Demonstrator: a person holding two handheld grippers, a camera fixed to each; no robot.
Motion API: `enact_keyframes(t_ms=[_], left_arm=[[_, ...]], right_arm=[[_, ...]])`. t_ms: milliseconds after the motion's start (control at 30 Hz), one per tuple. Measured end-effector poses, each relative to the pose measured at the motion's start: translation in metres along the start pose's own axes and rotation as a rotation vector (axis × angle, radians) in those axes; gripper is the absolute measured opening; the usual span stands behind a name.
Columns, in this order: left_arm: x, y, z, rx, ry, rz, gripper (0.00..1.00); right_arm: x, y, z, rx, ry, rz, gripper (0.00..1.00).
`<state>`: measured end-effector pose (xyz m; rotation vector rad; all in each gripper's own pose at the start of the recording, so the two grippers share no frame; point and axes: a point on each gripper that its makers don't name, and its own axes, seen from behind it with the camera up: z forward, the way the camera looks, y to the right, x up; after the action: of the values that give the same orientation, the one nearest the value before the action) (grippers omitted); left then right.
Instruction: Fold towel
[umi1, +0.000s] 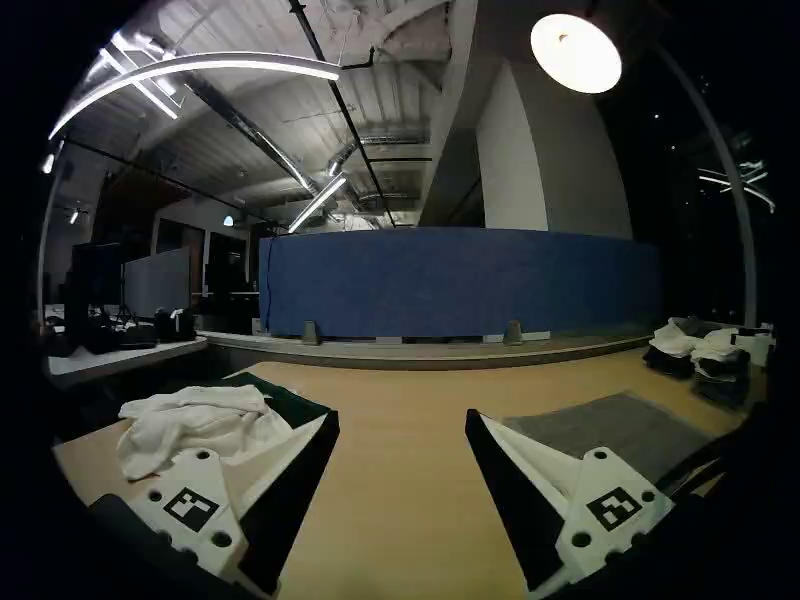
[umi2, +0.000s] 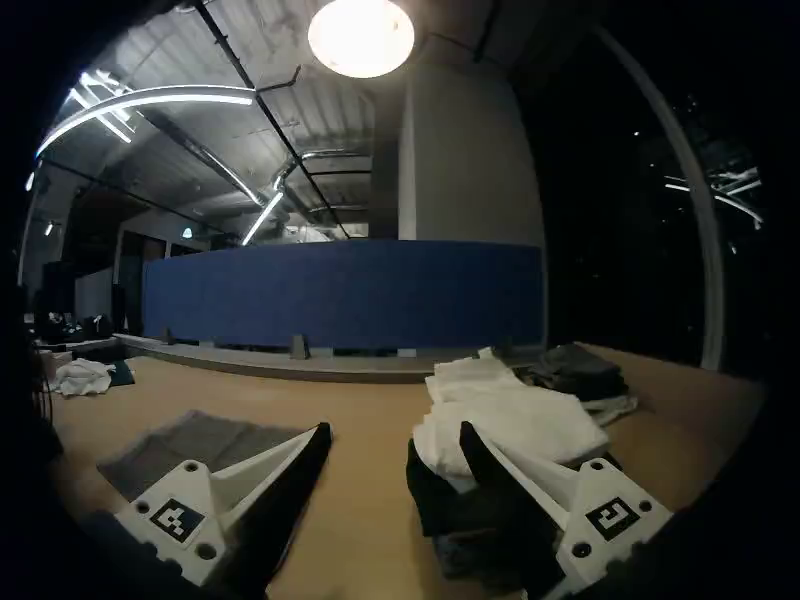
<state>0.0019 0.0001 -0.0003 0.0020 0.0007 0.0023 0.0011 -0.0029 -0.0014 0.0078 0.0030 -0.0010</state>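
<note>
Grey terry, laid out flat in a single layer, is what we take to be the piece in hand. The grey towel rests on the pale wooden surface, its near edge partly hidden behind a finger in each view. It looks unfolded, with no crease or doubled edge that we can make out, so we judge the folding not yet begun. It falls to one side of the left gripper view and to the opposite side of the right gripper view. That suggests to us that it lies between the two tools, where each can reach a near corner.

The left hand-held gripper has its fingers spread wide with nothing between them. The right hand-held gripper is likewise spread and empty. Both sit low over the surface close to the cloth, which reads to us as the approach before a pinch. Whether any fingertip touches the towel we cannot tell.

Further out, a crumpled white towel lies in a heap towards one end of the surface, probably waiting its turn. Towards the other end a stack of folded towels, white over dark, appears to be the finished pile. A blue partition closes the far side.
</note>
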Motion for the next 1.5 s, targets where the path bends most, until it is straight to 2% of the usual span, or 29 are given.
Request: enact_keyframes(t_ms=[100,200,300,467,600,700,900,1100,1300,1500], left_arm=[[0.001,-0.004,0.000,0.008,0.001,0.001,0.94],[0.005,-0.008,-0.001,0.020,0.012,0.013,0.94],[0.021,-0.007,-0.003,0.012,0.037,0.033,0.94],[0.051,-0.008,-0.004,0.000,0.038,0.019,0.94],[0.083,-0.006,-0.004,-0.007,0.032,0.009,0.94],[0.115,-0.001,-0.006,-0.026,0.037,0.003,0.94],[0.175,0.001,-0.006,-0.033,0.031,-0.016,0.94],[0.218,0.008,-0.005,-0.040,0.019,0.002,0.94],[0.230,0.016,-0.005,-0.056,0.018,-0.001,0.94],[0.223,0.029,-0.007,-0.088,-0.018,0.000,0.94]], right_arm=[[-0.001,-0.003,-0.001,0.012,-0.003,0.001,1.00],[0.001,0.002,-0.002,-0.010,-0.009,0.006,1.00],[0.016,0.006,-0.004,-0.022,0.006,0.019,1.00],[0.049,0.001,-0.007,-0.013,0.013,0.023,1.00],[0.084,-0.006,-0.010,0.000,0.007,0.016,1.00],[0.114,-0.010,-0.011,0.004,0.007,0.012,1.00],[0.172,-0.012,-0.012,0.008,0.003,0.005,1.00],[0.218,-0.011,-0.015,0.000,0.005,0.005,1.00],[0.236,-0.009,-0.014,-0.001,0.024,0.001,1.00],[0.234,-0.012,-0.014,0.023,-0.005,-0.007,1.00]])
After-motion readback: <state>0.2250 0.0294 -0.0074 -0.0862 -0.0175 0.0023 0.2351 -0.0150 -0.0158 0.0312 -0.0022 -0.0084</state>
